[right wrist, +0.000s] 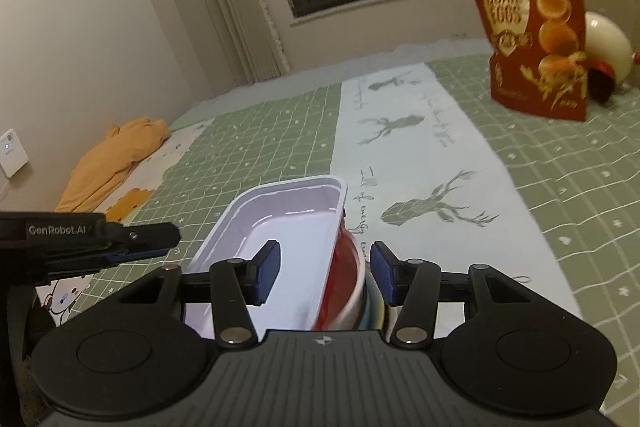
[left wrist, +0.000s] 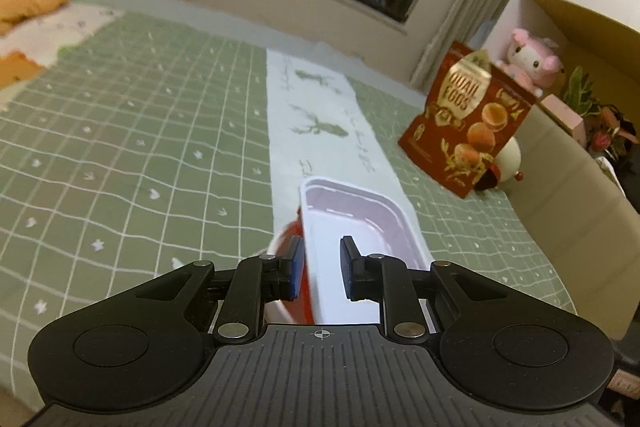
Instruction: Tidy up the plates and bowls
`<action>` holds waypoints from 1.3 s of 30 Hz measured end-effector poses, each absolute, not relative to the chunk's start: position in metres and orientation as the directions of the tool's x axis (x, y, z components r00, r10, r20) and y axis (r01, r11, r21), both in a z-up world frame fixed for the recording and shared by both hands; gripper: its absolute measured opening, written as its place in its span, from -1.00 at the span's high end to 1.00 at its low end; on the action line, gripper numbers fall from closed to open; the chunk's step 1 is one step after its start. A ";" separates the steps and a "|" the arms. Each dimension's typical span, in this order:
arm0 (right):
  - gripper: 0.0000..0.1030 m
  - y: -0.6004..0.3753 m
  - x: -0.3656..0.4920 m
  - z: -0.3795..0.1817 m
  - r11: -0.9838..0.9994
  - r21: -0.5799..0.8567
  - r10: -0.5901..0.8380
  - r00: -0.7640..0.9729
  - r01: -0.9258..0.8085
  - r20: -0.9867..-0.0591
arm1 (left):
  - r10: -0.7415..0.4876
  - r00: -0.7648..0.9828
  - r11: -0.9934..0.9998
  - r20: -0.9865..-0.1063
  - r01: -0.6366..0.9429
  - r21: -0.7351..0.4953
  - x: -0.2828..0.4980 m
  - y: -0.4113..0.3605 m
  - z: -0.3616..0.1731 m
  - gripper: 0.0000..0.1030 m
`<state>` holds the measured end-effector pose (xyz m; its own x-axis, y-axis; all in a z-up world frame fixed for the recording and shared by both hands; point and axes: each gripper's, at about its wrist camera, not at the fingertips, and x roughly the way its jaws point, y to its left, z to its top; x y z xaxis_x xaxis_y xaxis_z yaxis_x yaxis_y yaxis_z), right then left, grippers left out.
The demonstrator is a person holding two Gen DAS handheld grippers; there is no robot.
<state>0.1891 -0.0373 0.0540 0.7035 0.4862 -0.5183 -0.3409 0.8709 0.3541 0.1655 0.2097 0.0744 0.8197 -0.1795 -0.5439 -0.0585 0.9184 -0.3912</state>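
Note:
A white rectangular dish (left wrist: 360, 211) (right wrist: 288, 211) lies tilted on the bed. In the right wrist view its right wall rests in a red bowl (right wrist: 346, 275) that tops a small stack of dishes. My right gripper (right wrist: 324, 275) is open and straddles that wall and the bowl's rim, one pad inside the dish, neither pad pressing. In the left wrist view the red bowl (left wrist: 291, 230) peeks out behind the left pad. My left gripper (left wrist: 322, 267) (right wrist: 176, 237) hovers just left of the dish, nearly closed, holding nothing.
The bed has a green checked cover (left wrist: 140, 147) and a white deer-print runner (right wrist: 420, 147). A red quail-egg bag (left wrist: 468, 131) (right wrist: 536, 35) stands at the right, with a pink plush (left wrist: 532, 59) and a white round toy (right wrist: 608, 43) behind. Orange clothing (right wrist: 116, 159) lies far left.

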 end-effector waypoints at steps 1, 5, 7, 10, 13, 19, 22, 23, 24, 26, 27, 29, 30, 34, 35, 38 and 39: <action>-0.05 -0.040 0.180 0.057 0.874 0.344 0.481 0.713 -0.344 -0.510 | -0.169 0.834 0.925 -0.525 -0.050 -0.377 0.152 0.204 0.075 0.58; -0.65 -0.056 0.135 0.055 0.873 0.322 0.481 0.751 -0.366 -0.452 | -0.087 0.879 0.968 -0.469 -0.037 -0.248 0.098 0.169 0.062 0.59; -0.71 -0.065 0.110 0.044 0.876 0.308 0.476 0.771 -0.371 -0.423 | -0.050 0.892 0.981 -0.450 -0.042 -0.192 0.072 0.148 0.046 0.59; -0.72 -0.073 0.078 0.021 0.890 0.243 0.456 0.782 -0.387 -0.425 | -0.061 0.892 0.987 -0.448 -0.012 -0.159 0.042 0.121 0.016 0.68; -0.72 -0.076 0.051 -0.004 0.917 0.164 0.397 0.792 -0.364 -0.464 | -0.058 0.870 0.988 -0.490 -0.020 -0.152 0.015 0.102 -0.009 0.69; -0.72 -0.092 0.023 -0.028 0.912 0.200 0.409 0.754 -0.358 -0.514 | 0.098 0.885 0.994 -0.456 -0.113 -0.007 -0.019 0.072 -0.020 0.69; -0.72 -0.093 0.016 -0.030 0.916 0.189 0.399 0.758 -0.354 -0.515 | 0.059 0.885 0.995 -0.461 -0.089 -0.043 -0.021 0.071 -0.015 0.69; -0.72 -0.093 0.013 -0.029 0.917 0.184 0.396 0.762 -0.354 -0.512 | 0.048 0.884 0.995 -0.466 -0.082 -0.053 -0.022 0.070 -0.015 0.69; -0.72 -0.094 0.013 -0.029 0.916 0.184 0.398 0.762 -0.355 -0.511 | 0.041 0.881 0.995 -0.472 -0.078 -0.058 -0.023 0.069 -0.016 0.68; -0.72 -0.096 0.012 -0.029 0.918 0.185 0.395 0.763 -0.352 -0.511 | 0.041 0.876 0.995 -0.481 -0.078 -0.056 -0.023 0.067 -0.018 0.68; -0.72 -0.096 0.011 -0.029 0.920 0.180 0.390 0.766 -0.348 -0.512 | 0.041 0.873 0.995 -0.485 -0.078 -0.057 -0.022 0.065 -0.019 0.68; -0.72 -0.098 0.012 -0.028 0.922 0.178 0.384 0.769 -0.343 -0.511 | 0.041 0.870 0.995 -0.492 -0.082 -0.062 -0.022 0.066 -0.019 0.68; -0.72 -0.098 0.012 -0.028 0.922 0.182 0.387 0.768 -0.343 -0.511 | 0.042 0.869 0.994 -0.493 -0.084 -0.063 -0.022 0.066 -0.019 0.68; -0.72 -0.098 0.010 -0.028 0.919 0.183 0.392 0.767 -0.349 -0.508 | 0.046 0.868 0.994 -0.494 -0.090 -0.066 -0.023 0.067 -0.018 0.68; -0.72 -0.098 0.010 -0.028 0.919 0.183 0.393 0.767 -0.350 -0.508 | 0.046 0.868 0.994 -0.494 -0.091 -0.067 -0.023 0.067 -0.018 0.68; -0.72 -0.097 0.010 -0.029 0.918 0.182 0.394 0.764 -0.352 -0.511 | 0.045 0.867 0.994 -0.496 -0.090 -0.068 -0.023 0.067 -0.018 0.68; -0.72 -0.097 0.010 -0.029 0.918 0.182 0.395 0.763 -0.353 -0.512 | 0.045 0.867 0.994 -0.497 -0.090 -0.067 -0.023 0.067 -0.019 0.68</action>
